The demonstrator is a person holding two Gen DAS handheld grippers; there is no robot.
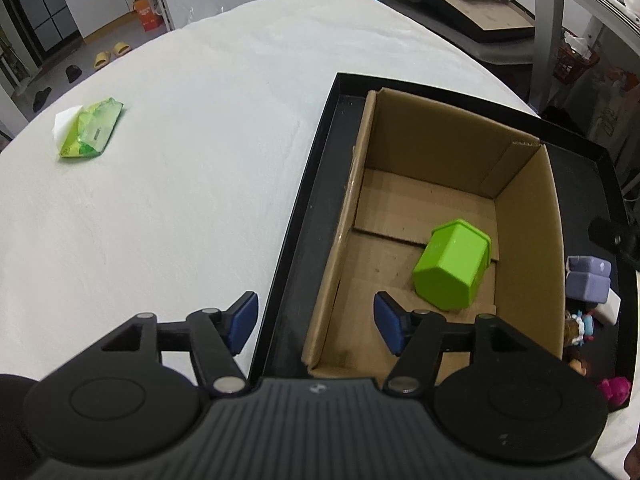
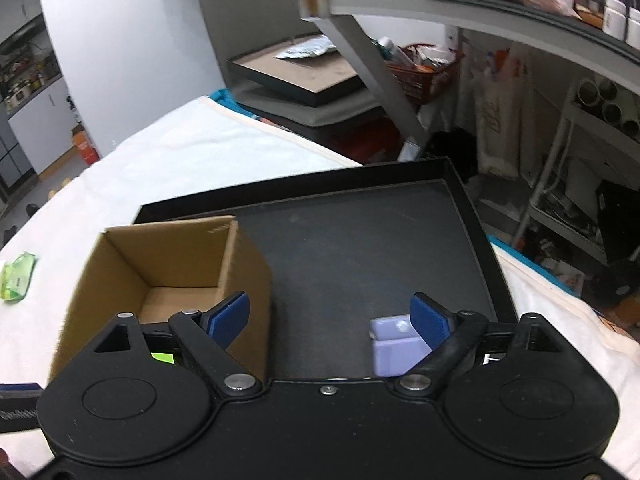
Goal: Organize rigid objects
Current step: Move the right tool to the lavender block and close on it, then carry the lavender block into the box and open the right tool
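A green plastic cup (image 1: 452,266) lies on its side on the floor of an open cardboard box (image 1: 528,240), which stands in a shallow black tray (image 1: 308,184). My left gripper (image 1: 314,326) is open above the box's near left wall, holding nothing. Right of the box, in the tray, sit a lavender block (image 1: 588,280) and small toy figures (image 1: 582,328). In the right wrist view the cardboard box (image 2: 248,272) is at left and my right gripper (image 2: 330,318) is open over the tray (image 2: 360,248), with the lavender block (image 2: 394,346) just inside its right finger.
A green wet-wipes pack (image 1: 90,128) lies on the white tablecloth (image 1: 200,160) far to the left. Beyond the table's far edge stand a dark low table with a flat box and a glass-topped desk (image 2: 480,8) with shelving and clutter.
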